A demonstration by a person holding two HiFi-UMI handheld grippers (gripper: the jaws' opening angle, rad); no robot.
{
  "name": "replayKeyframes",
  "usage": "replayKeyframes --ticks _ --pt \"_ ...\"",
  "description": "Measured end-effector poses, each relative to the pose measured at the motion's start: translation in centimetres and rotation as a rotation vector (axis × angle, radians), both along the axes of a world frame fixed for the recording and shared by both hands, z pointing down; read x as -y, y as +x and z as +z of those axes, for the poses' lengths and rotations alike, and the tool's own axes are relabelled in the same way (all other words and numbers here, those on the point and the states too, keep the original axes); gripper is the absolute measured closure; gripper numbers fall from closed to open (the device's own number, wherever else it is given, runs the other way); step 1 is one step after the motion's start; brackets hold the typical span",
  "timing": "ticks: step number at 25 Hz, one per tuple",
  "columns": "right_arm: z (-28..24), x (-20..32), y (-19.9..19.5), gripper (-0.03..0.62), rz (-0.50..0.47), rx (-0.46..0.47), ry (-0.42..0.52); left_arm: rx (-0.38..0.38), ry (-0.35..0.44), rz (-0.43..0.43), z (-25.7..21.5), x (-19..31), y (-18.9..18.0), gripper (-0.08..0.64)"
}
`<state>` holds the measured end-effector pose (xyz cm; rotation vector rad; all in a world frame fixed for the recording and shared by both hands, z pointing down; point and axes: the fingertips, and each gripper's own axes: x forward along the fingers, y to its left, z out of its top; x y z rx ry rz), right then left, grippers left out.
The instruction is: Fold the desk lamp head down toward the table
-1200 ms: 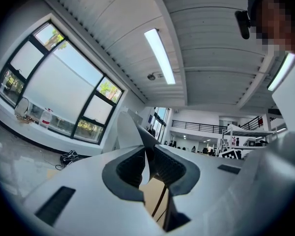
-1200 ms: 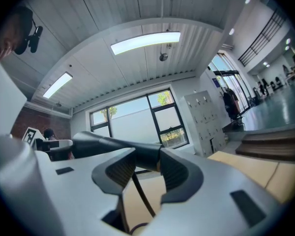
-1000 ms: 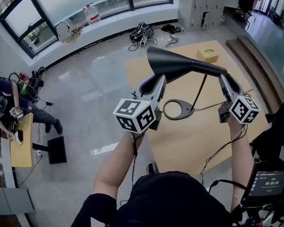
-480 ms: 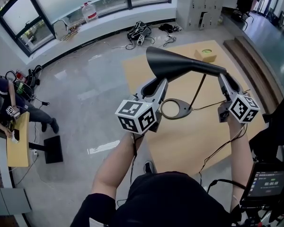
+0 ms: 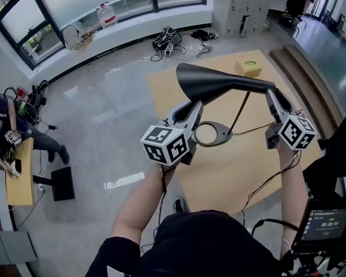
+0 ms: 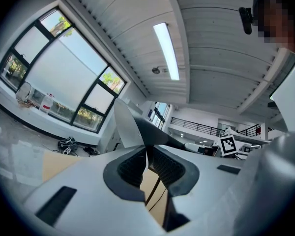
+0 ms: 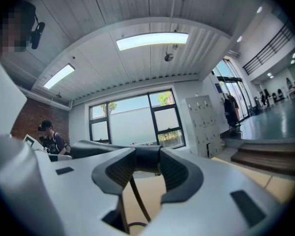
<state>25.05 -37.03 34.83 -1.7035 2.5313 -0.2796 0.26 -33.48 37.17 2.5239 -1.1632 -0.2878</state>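
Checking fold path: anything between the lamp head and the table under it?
Nothing foreign visible. Below the head are the lamp's own base and stem on the table; the yellow box sits far back. Left gripper holds the head's rim, right gripper its neck.

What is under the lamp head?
The ring base and thin stem, on the table. The lamp head covers the stem's top; the left gripper hides the base's edge.

water jug [image 5: 106,14], tangled cables [image 5: 166,39], small yellow box [image 5: 248,67]
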Motion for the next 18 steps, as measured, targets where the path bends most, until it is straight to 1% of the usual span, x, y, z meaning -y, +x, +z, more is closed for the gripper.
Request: replayKeyframes --ticks 5,12,16,18 --pt "-0.6 0.1 0.0 0.436 0.001 -0.045 0.012 -0.021 -0.026 0.007 1.4 0.1 0.3 0.512" --pt "-0.8 0.1 -0.1 0.436 0.014 -0.159 0.019 -0.042 -0.049 0.011 3.4 0.2 0.8 0.512" --pt "-1.1 0.2 -0.2 0.436 0.013 -0.186 0.02 -0.053 -0.059 0.019 4.0 0.1 1.0 0.512" --pt "-1.1 0.3 0.0 0.436 0.012 -0.182 0.014 -0.079 -0.055 0.013 3.9 0.2 0.7 0.512"
